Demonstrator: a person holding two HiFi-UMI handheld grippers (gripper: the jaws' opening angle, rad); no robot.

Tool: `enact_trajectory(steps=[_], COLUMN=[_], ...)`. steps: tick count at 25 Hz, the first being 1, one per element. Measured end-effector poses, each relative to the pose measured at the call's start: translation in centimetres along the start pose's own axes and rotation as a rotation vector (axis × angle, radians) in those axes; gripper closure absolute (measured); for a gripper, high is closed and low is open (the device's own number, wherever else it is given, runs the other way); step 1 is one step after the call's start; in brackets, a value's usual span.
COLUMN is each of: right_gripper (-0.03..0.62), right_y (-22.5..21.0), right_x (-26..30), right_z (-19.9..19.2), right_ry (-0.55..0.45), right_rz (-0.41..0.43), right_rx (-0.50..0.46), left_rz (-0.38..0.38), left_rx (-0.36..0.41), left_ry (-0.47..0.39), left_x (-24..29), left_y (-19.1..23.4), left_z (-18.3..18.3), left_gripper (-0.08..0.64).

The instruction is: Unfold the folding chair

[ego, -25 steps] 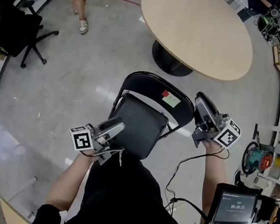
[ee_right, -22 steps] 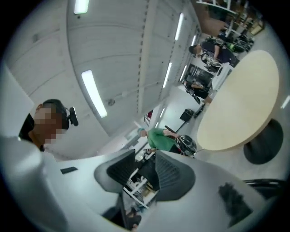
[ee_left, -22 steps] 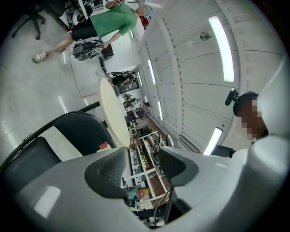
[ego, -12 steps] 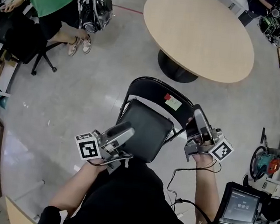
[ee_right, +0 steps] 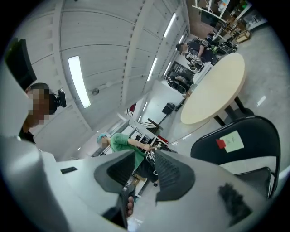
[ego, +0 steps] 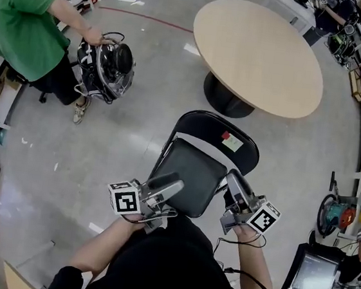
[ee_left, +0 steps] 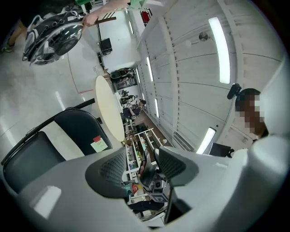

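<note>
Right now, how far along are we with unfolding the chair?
Mostly done, it seems: the folding chair stands open, its seat lying flat ahead of the backrest. In hand: nothing. The left gripper and right gripper sit by the seat's near corners, jaws apart and empty. Left: probably only confirming the seat is fully down, which I cannot tell from here.

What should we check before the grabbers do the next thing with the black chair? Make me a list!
1. Left gripper jaws apart, nothing between them: ok.
2. Right gripper jaws apart, nothing between them: ok.
3. Folding chair standing, seat lowered: ok.
4. Seat pushed all the way down: cannot tell.
5. Round table apart from the chair: ok.
6. Person in green well away from the chair: ok.
</note>
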State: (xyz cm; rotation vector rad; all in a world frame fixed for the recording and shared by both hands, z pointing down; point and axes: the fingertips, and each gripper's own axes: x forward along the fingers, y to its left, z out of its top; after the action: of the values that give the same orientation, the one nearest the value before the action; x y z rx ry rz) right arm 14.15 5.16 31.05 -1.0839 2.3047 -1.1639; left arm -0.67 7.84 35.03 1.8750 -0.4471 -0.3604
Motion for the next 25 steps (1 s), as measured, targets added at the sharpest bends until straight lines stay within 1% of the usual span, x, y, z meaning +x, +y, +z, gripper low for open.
enact_trajectory(steps=[2,4,6,8,11,13,16,18,21,23,25], right_gripper=[0.448,0.448,0.449,0.477,0.48,0.48,0.48,0.48,0.48,0.488,0.512], right_y=[1.9,3.7,5.0,6.3,8.9,9.8,8.9,7.8,6.3,5.7,5.6], right_x=[0.1,0.3,0.9,1.7,2.8,2.8,1.5,0.8,0.3,-0.2,-0.9], right_z=[-2.2,-4.5,-6.6,-8.6,-12.0,-13.6,-14.5,-14.9,-15.3,-14.7,-14.1], right_ry=[0.019,0.059,0.111,0.148,0.168,0.179,0.183,0.189,0.212,0.184,0.134], right_rz=[-0.007,-0.019,-0.054,-0.098,-0.137,-0.157,-0.2,-0.237,-0.311,-0.357,-0.38], right_rx=[-0.005,-0.027,-0.065,-0.114,-0.17,-0.191,-0.182,-0.176,-0.214,-0.257,-0.279], left_rz=[-0.009,-0.003,-0.004,-0.008,-0.004,-0.002,-0.019,-0.014,-0.012,-0.027,-0.043], left_rx=[0.001,0.0,0.005,0.012,0.01,0.0,-0.006,-0.014,-0.017,-0.004,0.021], left_ry=[-0.001,-0.007,-0.008,0.006,0.035,0.049,0.083,0.114,0.15,0.173,0.193], left_x=[-1.9,-4.3,-6.5,-9.0,-13.3,-14.7,-14.0,-13.0,-11.9,-11.0,-10.2], left_y=[0.0,-0.1,0.0,0.1,0.5,0.9,1.7,2.1,2.6,2.5,2.1], left_z=[-0.1,0.0,0.1,0.2,0.3,-0.2,-1.3,-1.7,-1.6,-1.4,-1.3], left_gripper=[0.331,0.334,0.334,0.335,0.336,0.337,0.337,0.337,0.337,0.337,0.337])
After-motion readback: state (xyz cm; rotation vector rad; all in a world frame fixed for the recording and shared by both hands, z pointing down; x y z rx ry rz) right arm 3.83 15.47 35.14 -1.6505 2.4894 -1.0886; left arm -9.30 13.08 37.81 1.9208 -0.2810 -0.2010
